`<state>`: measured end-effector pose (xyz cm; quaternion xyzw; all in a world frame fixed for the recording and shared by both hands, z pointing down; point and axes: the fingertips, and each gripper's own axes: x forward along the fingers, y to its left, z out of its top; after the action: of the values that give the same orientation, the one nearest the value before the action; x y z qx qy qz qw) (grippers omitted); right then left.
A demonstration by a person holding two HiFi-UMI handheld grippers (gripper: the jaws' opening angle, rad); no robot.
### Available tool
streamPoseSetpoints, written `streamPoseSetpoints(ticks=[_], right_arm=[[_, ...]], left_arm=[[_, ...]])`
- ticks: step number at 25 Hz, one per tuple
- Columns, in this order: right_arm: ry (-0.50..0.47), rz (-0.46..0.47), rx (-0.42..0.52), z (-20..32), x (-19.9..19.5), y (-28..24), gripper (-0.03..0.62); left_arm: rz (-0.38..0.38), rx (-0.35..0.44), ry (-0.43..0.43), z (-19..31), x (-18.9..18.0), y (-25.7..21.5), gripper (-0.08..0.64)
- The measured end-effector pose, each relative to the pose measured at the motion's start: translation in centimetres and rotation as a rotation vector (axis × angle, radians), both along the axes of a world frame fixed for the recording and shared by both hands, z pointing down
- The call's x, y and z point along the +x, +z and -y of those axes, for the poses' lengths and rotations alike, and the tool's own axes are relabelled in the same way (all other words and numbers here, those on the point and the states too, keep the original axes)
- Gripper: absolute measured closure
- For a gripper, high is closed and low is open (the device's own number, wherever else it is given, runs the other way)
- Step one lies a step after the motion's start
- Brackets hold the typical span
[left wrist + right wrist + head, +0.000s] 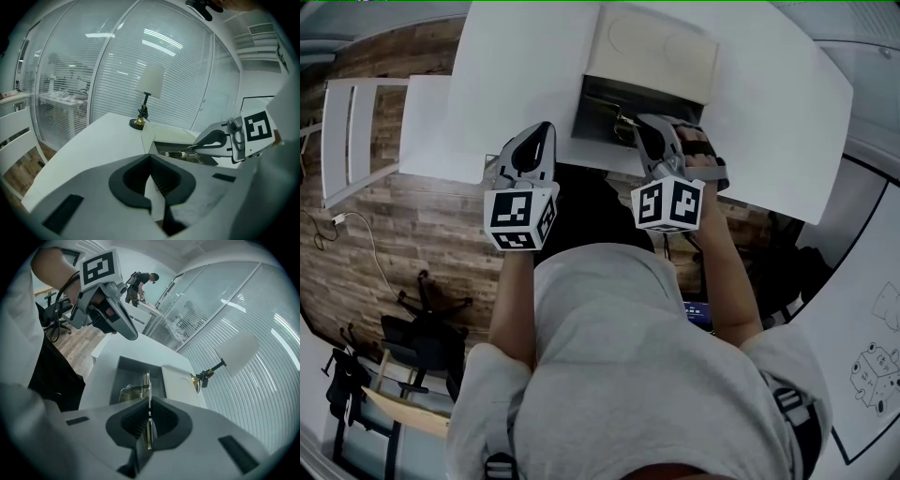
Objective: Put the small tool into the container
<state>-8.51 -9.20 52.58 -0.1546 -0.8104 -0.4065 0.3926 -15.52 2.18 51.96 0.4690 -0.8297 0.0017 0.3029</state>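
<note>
Right claw (149, 401) pinched shut on small tool (146, 382), a thin metal strip held edge-on, tip projecting over open grey container (130, 367). Pale lid (177, 380) lying just beyond container on far side. Left claw (150, 156) pressed together, empty, left of container above near edge of white desk (101, 136).

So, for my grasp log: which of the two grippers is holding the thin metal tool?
The right gripper, shut on the thin metal tool over the open grey container; the left gripper holds nothing.
</note>
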Motion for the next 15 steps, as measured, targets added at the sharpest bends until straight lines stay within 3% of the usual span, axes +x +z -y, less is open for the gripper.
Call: streamPoseSetpoints(ticks=[15], right_arm=[[-0.032,-0.029,0.014,-0.1,-1.2,1.5,0.565]], left_arm=[[-0.009,-0.018,-0.003,-0.7,-0.3,0.2,0.537]])
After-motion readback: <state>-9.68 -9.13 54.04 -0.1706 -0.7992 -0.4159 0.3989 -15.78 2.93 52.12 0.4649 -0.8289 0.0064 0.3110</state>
